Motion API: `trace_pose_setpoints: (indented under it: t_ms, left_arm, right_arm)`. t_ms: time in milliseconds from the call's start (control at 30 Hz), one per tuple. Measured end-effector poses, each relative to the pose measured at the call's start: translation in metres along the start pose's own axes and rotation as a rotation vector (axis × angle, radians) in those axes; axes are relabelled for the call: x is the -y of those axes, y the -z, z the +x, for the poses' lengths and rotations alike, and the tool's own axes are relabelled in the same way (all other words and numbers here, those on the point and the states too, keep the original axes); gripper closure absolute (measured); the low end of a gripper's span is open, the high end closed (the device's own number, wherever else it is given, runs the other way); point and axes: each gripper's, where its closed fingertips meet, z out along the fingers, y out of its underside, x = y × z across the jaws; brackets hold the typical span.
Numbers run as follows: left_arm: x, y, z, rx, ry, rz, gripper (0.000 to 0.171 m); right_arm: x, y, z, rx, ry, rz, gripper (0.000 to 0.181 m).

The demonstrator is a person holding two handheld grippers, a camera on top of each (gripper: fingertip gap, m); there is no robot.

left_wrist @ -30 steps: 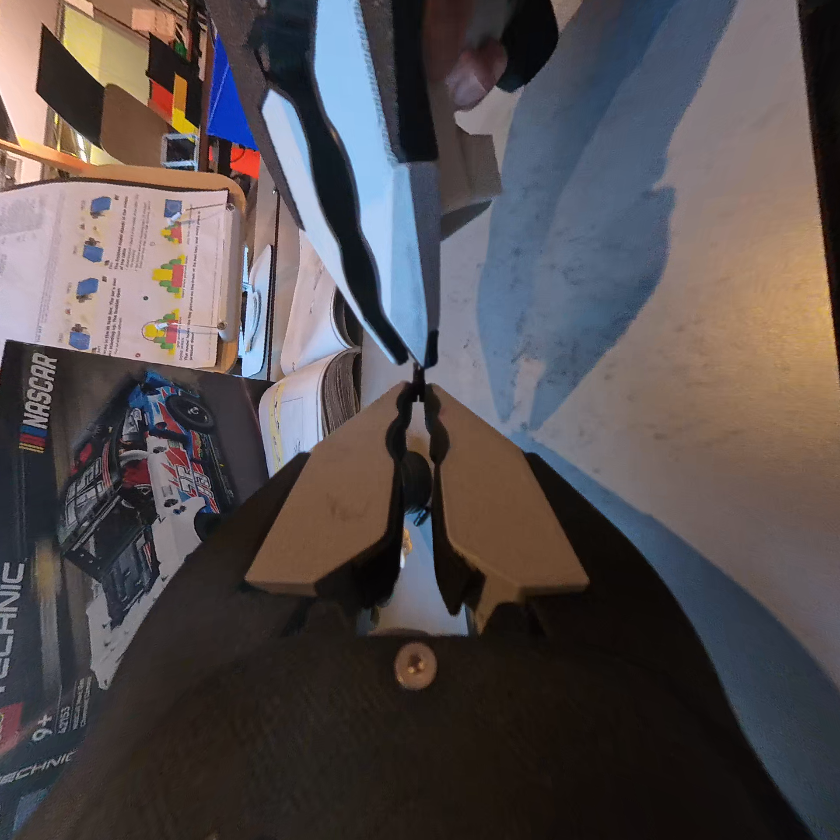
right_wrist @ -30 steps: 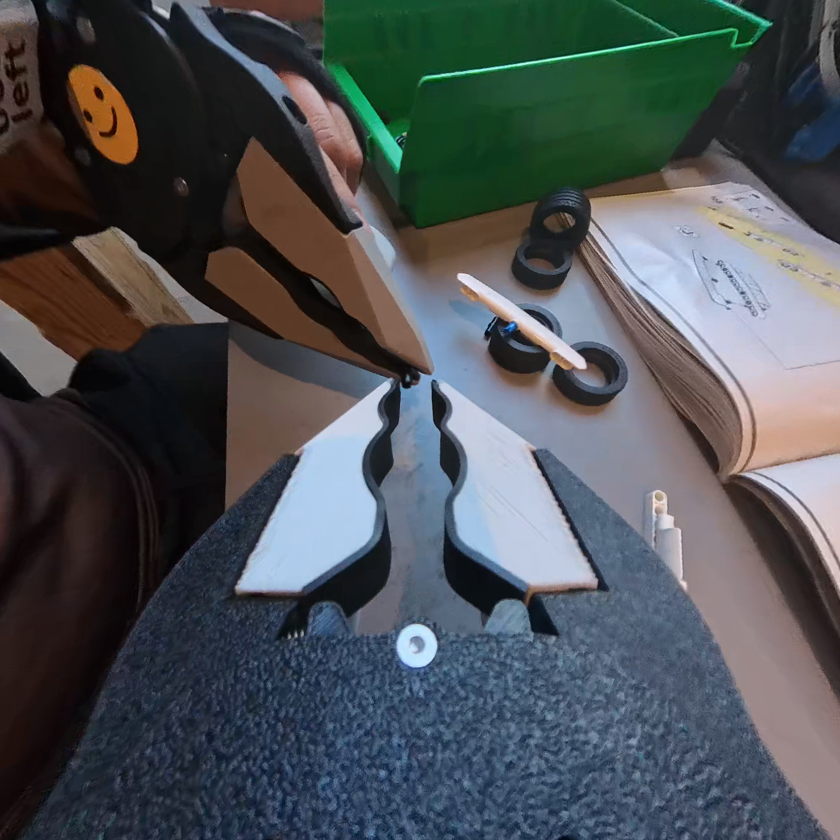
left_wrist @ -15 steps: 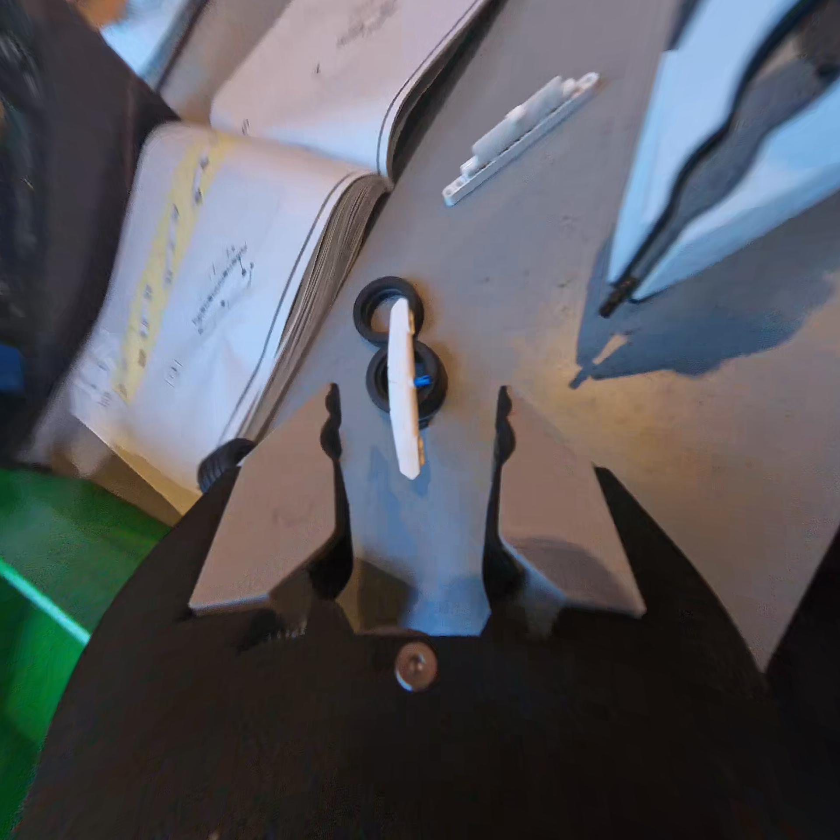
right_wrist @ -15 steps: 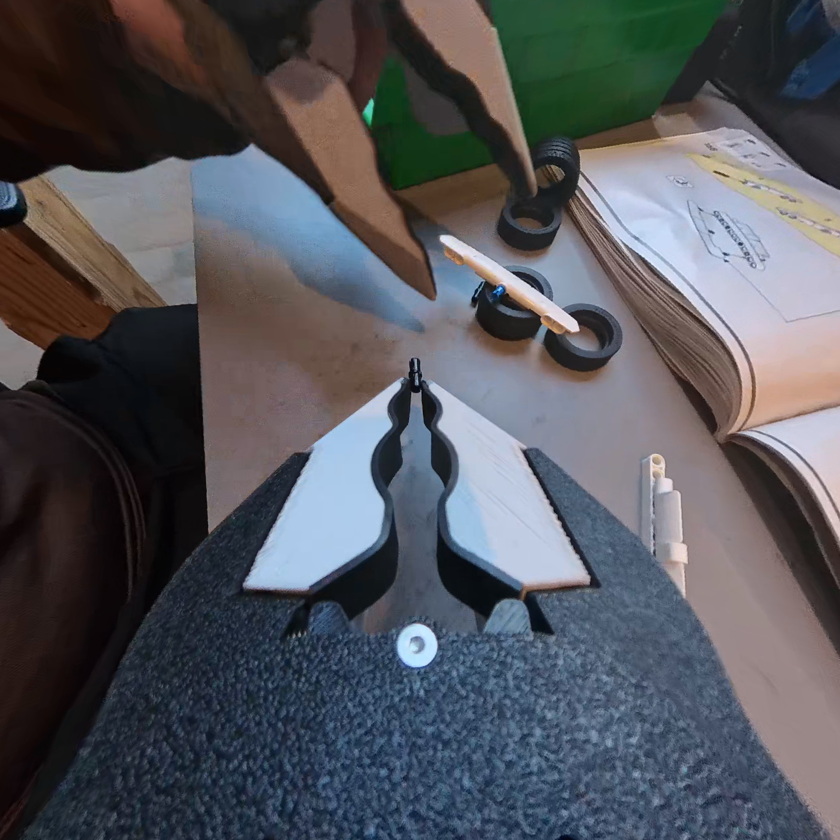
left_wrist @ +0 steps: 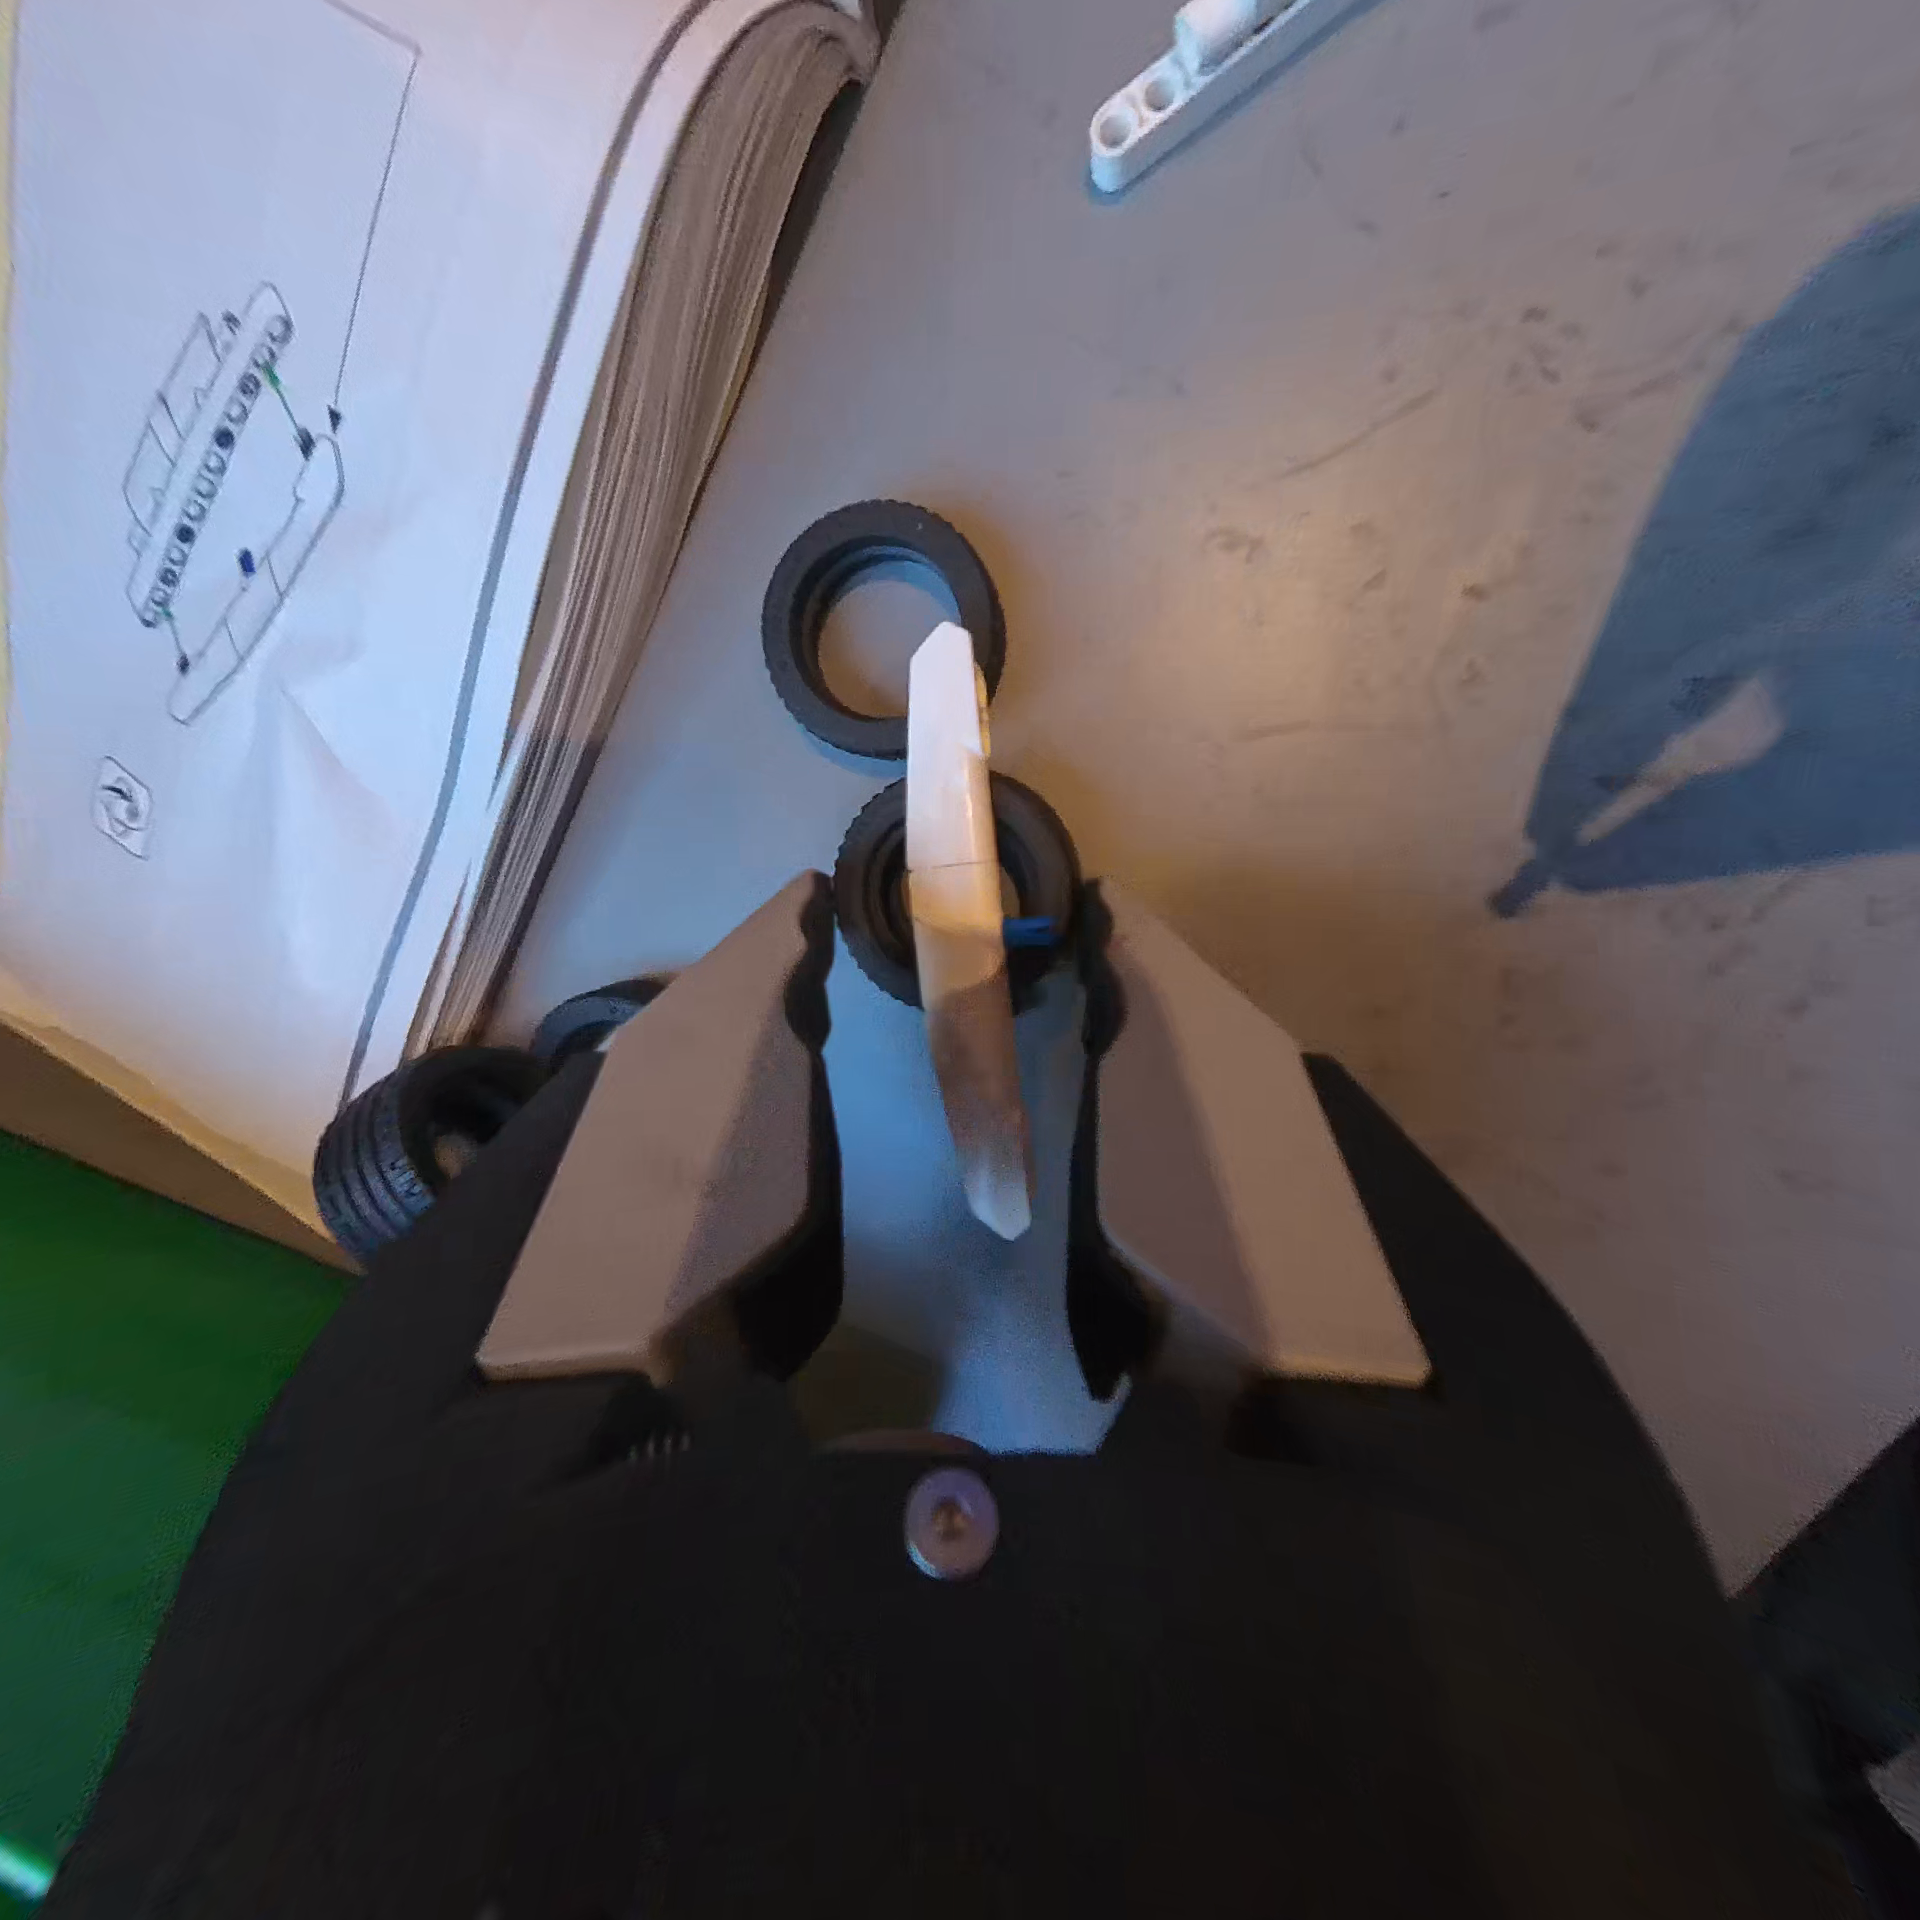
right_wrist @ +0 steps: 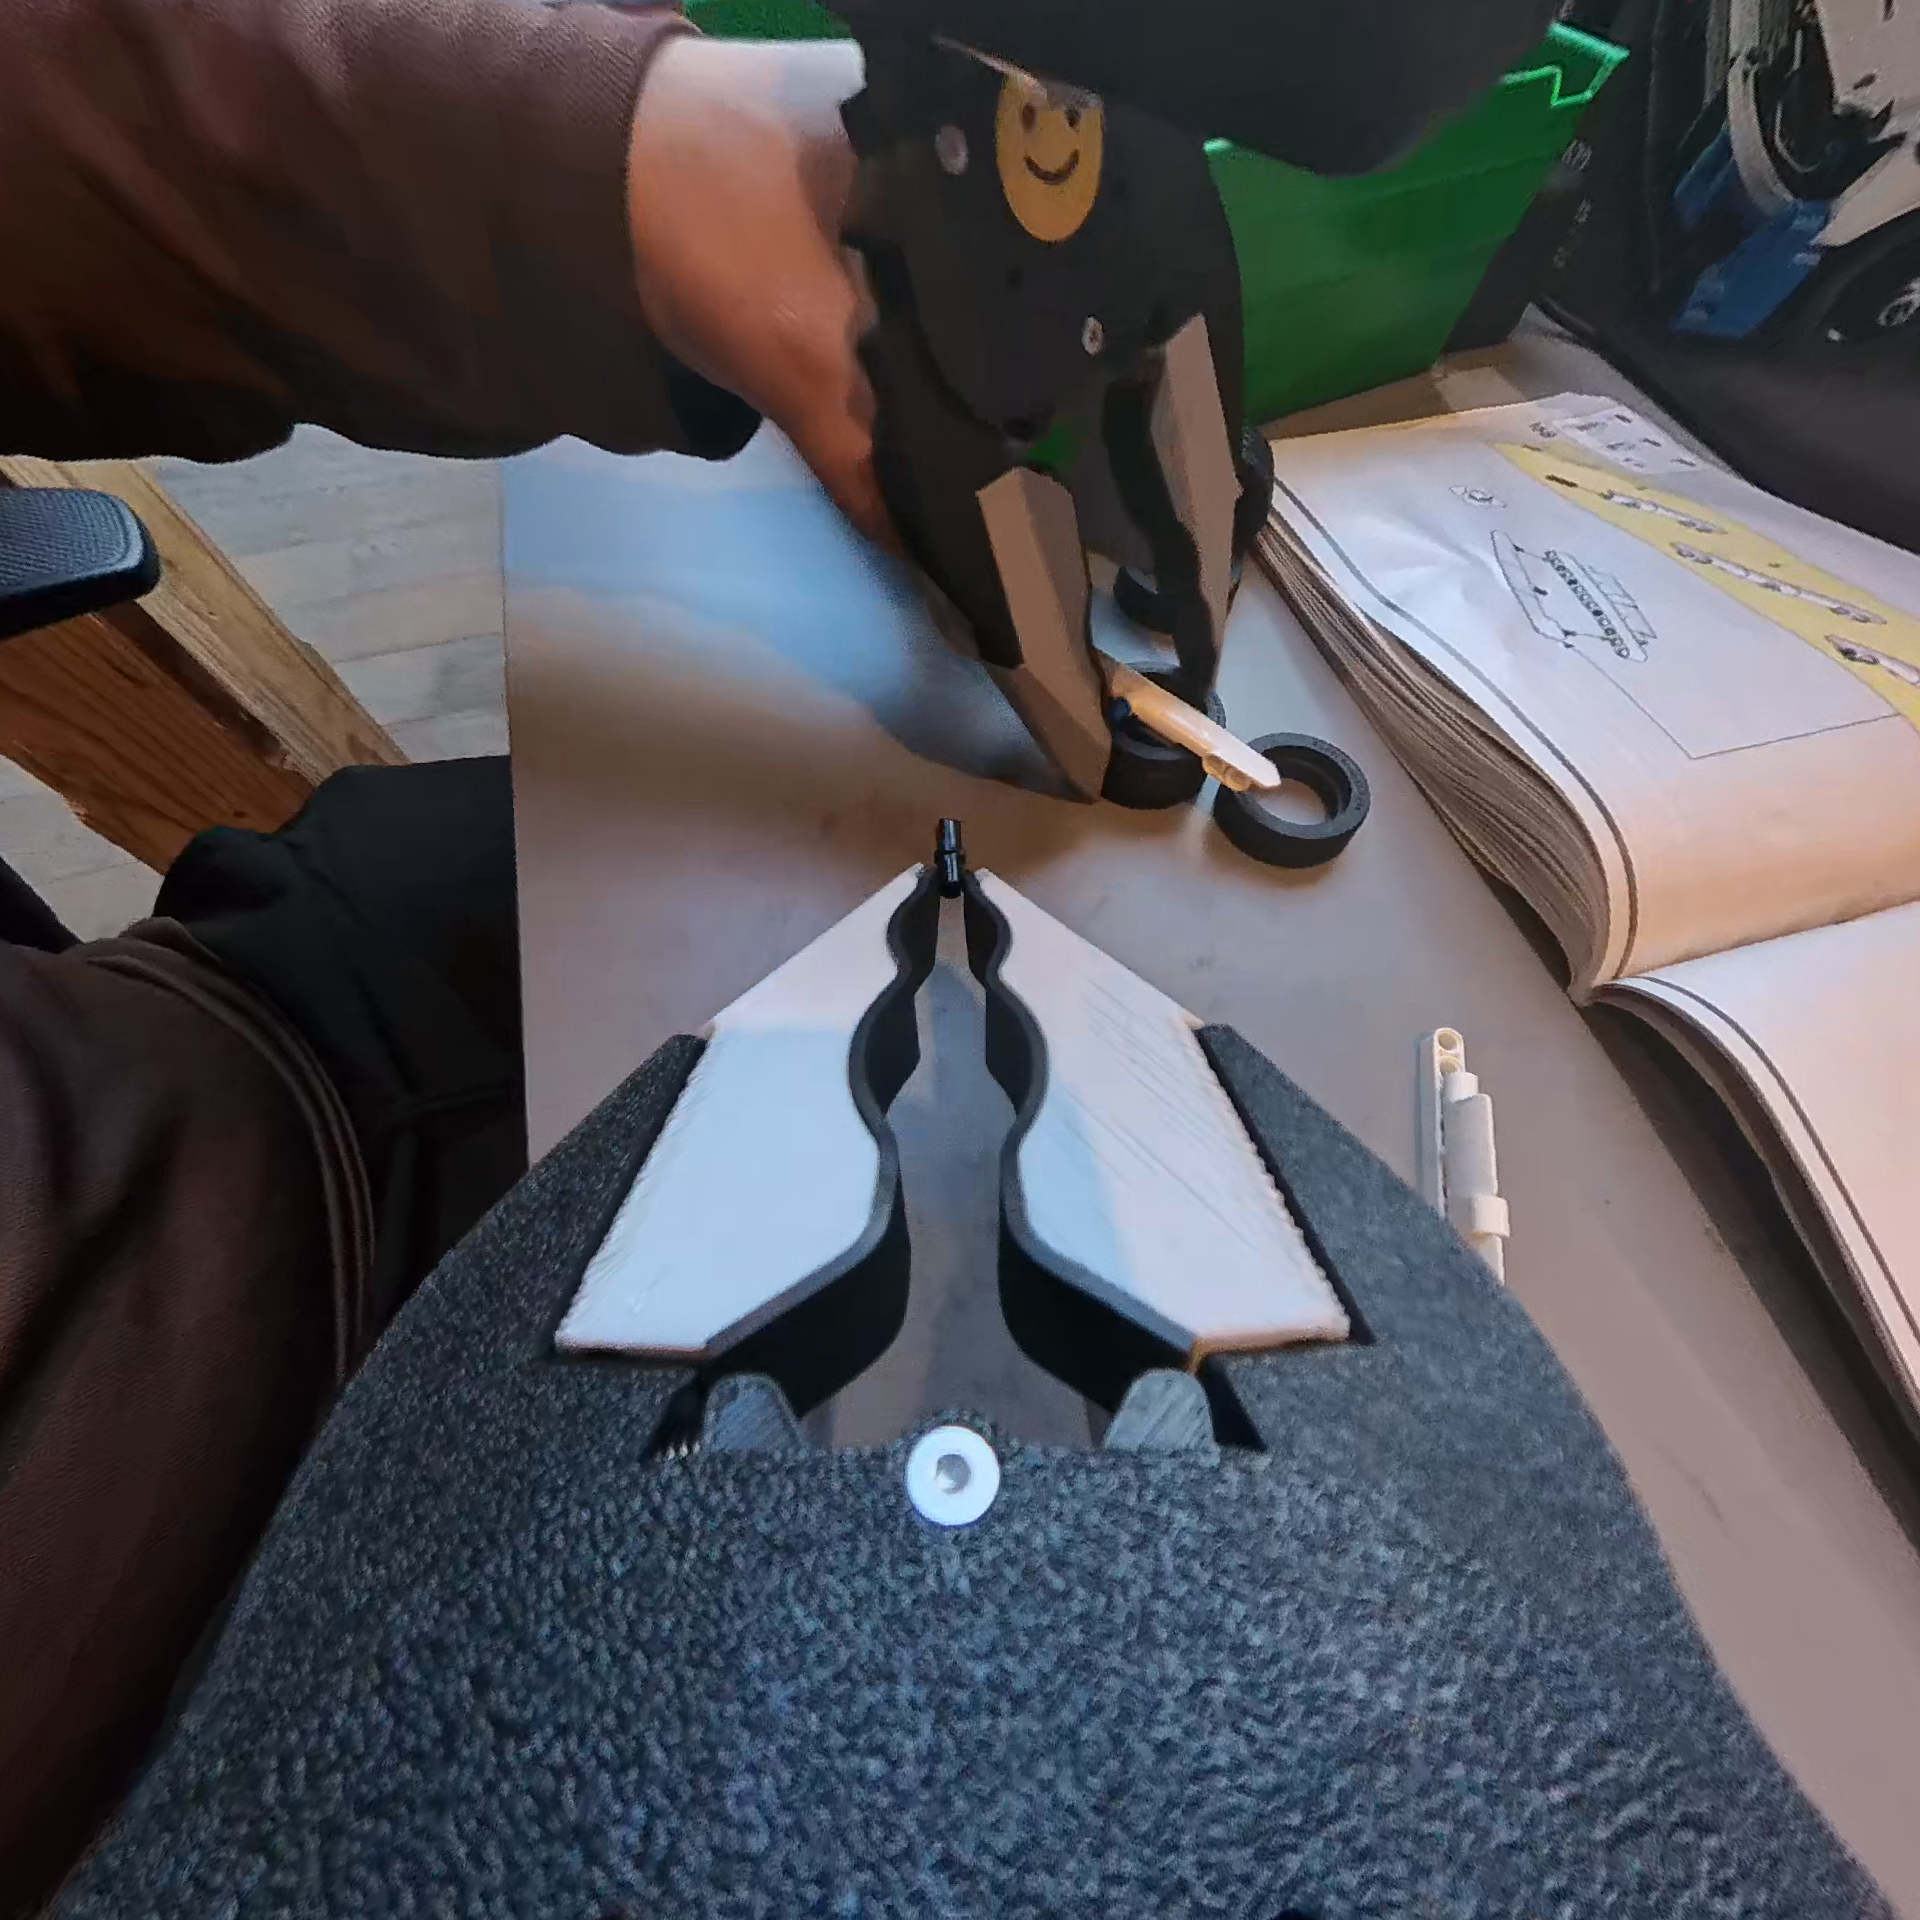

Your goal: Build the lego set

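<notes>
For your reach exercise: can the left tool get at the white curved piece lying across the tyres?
Probably yes. The left tool is open, its fingers either side of the white curved piece and the tyre under it; nothing lies between.

No wording can be read in either view. At ten o'clock in my left wrist view, the open instruction booklet [left_wrist: 260,520] bears a line diagram and a small square icon, no legible characters. In the right wrist view the booklet [right_wrist: 1558,644], at two o'clock, carries a yellow strip with print too small to read. A round yellow smiley-face sticker [right_wrist: 1047,156] sits on my left gripper [right_wrist: 1143,727], twelve o'clock.
</notes>
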Motion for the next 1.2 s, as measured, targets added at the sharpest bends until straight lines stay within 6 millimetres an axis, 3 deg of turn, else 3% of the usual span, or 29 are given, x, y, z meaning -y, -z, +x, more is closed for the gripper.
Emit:
trace_pose_setpoints:
  t_ms: [167,300,433,567,700,900,1033,1100,1200]
  left_arm:
    - [0.0,0.0,0.005,-0.03,0.015,0.0,0.128]
    - [0.004,0.004,0.033,-0.046,0.006,-0.006,0.128]
    - [0.008,0.006,0.061,-0.01,0.019,0.003,0.129]
    - [0.013,0.01,0.091,-0.015,0.082,0.039,0.128]
    - [0.015,0.015,0.115,-0.036,0.121,0.075,0.128]
    - [0.016,0.031,0.123,-0.098,0.118,0.094,0.115]
    - [0.02,0.048,0.103,-0.097,0.03,0.117,0.126]
    - [0.022,0.044,0.09,-0.12,-0.012,0.111,0.129]
    - [0.027,0.032,0.094,-0.304,0.008,0.105,0.13]
  right_arm:
    - [0.001,0.004,-0.004,0.002,0.012,0.007,0.177]
    - [-0.006,0.009,0.007,-0.059,-0.007,-0.025,0.177]
    - [-0.03,0.007,0.019,-0.114,-0.103,-0.085,0.177]
    - [-0.05,0.0,0.015,-0.102,-0.172,-0.15,0.177]
    - [-0.058,-0.003,0.01,-0.108,-0.176,-0.185,0.177]
    - [-0.059,0.001,0.001,-0.097,-0.172,-0.182,0.177]
    - [-0.06,0.0,-0.002,-0.089,-0.179,-0.172,0.177]
    - [-0.06,-0.003,-0.002,-0.075,-0.193,-0.171,0.177]
    - [-0.059,-0.004,-0.003,-0.063,-0.209,-0.169,0.177]
